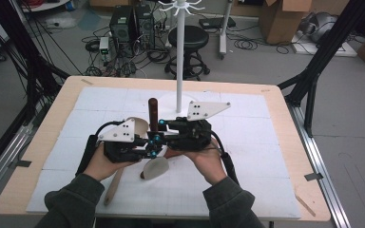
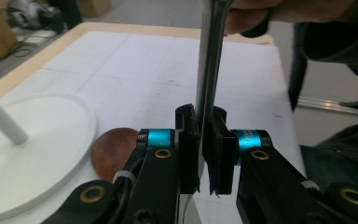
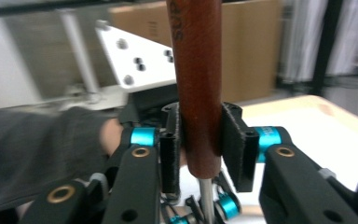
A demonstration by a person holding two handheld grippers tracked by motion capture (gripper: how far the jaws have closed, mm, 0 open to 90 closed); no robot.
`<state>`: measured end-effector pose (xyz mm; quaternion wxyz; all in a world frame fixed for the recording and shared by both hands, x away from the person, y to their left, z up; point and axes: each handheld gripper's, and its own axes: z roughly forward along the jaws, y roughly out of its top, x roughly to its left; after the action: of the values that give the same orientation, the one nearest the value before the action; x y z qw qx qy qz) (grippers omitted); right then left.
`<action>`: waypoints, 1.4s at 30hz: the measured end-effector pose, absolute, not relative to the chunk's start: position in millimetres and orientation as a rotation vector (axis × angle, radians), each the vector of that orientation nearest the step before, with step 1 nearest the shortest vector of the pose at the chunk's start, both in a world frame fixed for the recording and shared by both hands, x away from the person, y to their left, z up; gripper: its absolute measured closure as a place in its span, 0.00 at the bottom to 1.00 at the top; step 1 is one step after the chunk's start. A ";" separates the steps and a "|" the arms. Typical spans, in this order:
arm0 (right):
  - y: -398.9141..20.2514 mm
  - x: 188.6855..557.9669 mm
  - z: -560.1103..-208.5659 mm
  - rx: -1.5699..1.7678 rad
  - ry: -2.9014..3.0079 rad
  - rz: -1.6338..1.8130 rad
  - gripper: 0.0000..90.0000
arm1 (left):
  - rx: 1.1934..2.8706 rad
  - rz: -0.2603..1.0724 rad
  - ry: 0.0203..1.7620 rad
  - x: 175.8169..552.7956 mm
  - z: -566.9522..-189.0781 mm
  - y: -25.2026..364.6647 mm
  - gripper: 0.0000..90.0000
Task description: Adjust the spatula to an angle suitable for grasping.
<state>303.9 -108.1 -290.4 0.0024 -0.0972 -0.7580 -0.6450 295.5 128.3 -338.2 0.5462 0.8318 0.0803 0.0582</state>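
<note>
Brown wooden handle of upright utensil at frame centre in high view, above white mat. Clamped on both sides by right gripper, jaws parted just to handle's width. Lower down, thin metal shaft pinched by left gripper, jaws nearly closed. Pale wooden spoon flat below centre; white stand at upper centre.

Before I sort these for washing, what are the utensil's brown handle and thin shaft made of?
The brown handle looks like wood: matte reddish-brown, faintly grained, with printed lettering, though coated plastic is possible. The thin shaft looks like polished metal: silvery, with bright reflections along it.
</note>
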 end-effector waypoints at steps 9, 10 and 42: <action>-109.7 307.0 -292.2 -0.206 -2.353 -2.006 0.81 | 1.961 0.084 0.160 294.5 -339.0 127.8 0.93; -109.7 307.0 -292.2 -0.206 -2.353 -2.006 0.81 | 1.961 0.084 0.160 294.5 -339.0 127.8 0.92; -115.4 301.9 -282.5 -0.269 -2.402 -2.065 0.82 | 1.939 0.115 0.184 291.1 -336.0 134.1 0.80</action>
<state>301.9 -115.4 -282.5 -0.0188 -0.0845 -0.7554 -0.6496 291.1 134.1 -336.0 0.5608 0.8228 0.0780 0.0489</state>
